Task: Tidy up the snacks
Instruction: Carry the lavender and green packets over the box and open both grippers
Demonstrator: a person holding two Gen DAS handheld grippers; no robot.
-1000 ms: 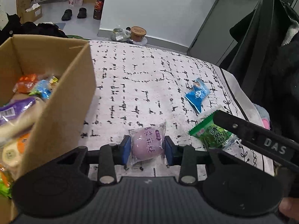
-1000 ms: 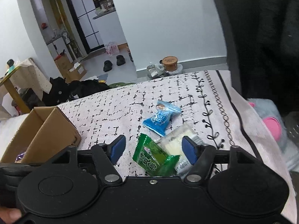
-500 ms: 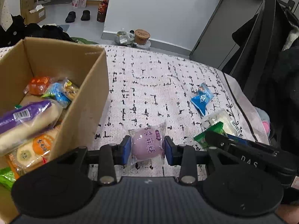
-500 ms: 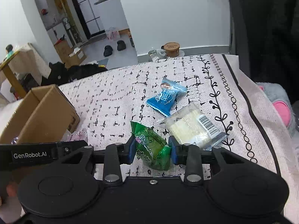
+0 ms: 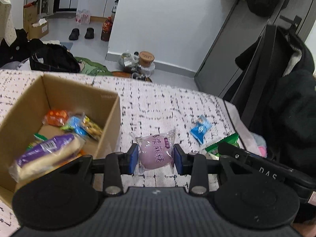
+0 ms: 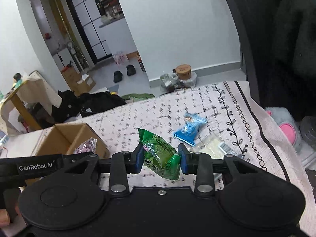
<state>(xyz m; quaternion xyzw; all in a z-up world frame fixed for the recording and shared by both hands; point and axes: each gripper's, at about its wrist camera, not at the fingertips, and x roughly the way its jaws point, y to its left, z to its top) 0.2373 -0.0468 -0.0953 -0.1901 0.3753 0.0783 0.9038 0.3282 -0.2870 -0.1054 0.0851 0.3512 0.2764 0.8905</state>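
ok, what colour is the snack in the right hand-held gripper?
Green: the green snack packet, clamped in the right hand-held gripper. Clearest in the right wrist view.

Your surface [image 5: 150, 106] is covered in a pale cloth with black dashes and a vine border on the right edge. Sitting on it you've got the cardboard box [image 5: 110, 122] at left, plus a blue candy packet [image 6: 189, 131] and a clear white-snack packet [image 6: 212, 145] side by side.

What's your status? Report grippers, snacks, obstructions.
Left gripper shut on purple mochi packet. Right gripper shut on green snack packet. Open brown cardboard box left of both; nothing seen blocking it. Blue candy wrapper on tablecloth.
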